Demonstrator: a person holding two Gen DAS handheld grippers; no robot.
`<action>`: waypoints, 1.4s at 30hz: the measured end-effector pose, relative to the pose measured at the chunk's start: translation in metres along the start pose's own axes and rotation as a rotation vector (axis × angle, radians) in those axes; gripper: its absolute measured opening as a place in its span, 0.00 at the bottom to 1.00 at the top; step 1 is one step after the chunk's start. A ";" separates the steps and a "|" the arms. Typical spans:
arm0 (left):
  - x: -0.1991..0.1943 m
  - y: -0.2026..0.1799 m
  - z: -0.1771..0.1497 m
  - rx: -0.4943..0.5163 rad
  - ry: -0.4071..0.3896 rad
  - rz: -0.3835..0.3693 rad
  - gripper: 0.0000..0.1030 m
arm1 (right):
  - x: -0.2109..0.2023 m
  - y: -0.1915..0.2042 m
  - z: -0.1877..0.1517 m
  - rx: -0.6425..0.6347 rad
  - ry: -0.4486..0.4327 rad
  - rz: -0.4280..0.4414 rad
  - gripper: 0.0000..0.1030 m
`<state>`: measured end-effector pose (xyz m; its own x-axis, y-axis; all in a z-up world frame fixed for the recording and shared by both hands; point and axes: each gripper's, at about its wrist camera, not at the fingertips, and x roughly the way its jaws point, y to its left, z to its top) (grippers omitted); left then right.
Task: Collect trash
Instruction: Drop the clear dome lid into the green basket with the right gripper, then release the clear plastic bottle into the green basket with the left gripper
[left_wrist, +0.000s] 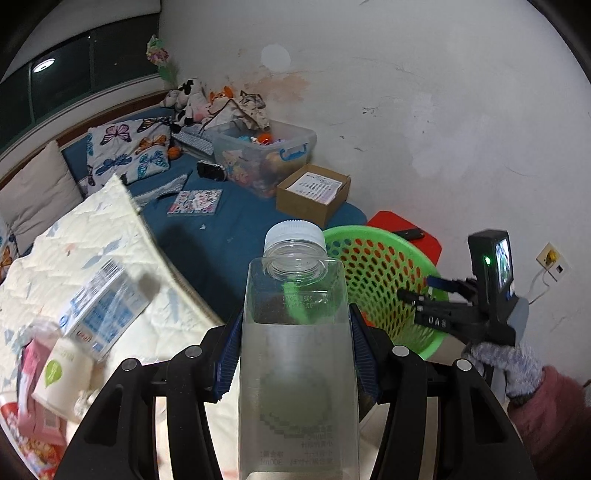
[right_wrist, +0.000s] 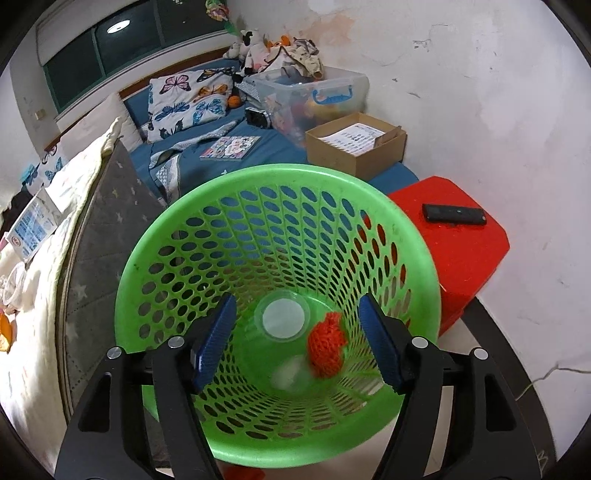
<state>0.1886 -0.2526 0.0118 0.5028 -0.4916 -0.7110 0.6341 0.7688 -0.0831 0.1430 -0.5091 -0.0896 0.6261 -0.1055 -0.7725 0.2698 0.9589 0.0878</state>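
Left claw (left_wrist: 295, 354) clamped on clear bottle (left_wrist: 295, 332), held short of the green basket (left_wrist: 373, 236). Right claw (right_wrist: 297, 343) wide, empty, over basket, red net inside. Risk: slick bottle slips, or clips the rim and falls outside.

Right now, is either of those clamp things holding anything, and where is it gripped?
The left tool grips a clear plastic bottle by its flat sides, mid-body, cap pointing away. The right tool is open and empty above the green basket.
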 end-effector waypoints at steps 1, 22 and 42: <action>0.006 -0.003 0.004 0.000 0.003 -0.010 0.51 | -0.003 -0.001 -0.001 0.002 -0.005 0.000 0.67; 0.126 -0.071 0.036 0.031 0.129 -0.106 0.51 | -0.053 -0.024 -0.042 0.079 -0.048 0.024 0.69; 0.054 -0.027 0.007 -0.020 0.027 -0.074 0.63 | -0.068 0.026 -0.038 0.012 -0.068 0.111 0.69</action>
<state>0.2024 -0.3028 -0.0192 0.4385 -0.5362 -0.7213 0.6568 0.7390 -0.1500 0.0792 -0.4669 -0.0584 0.7010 -0.0166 -0.7129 0.2043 0.9625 0.1785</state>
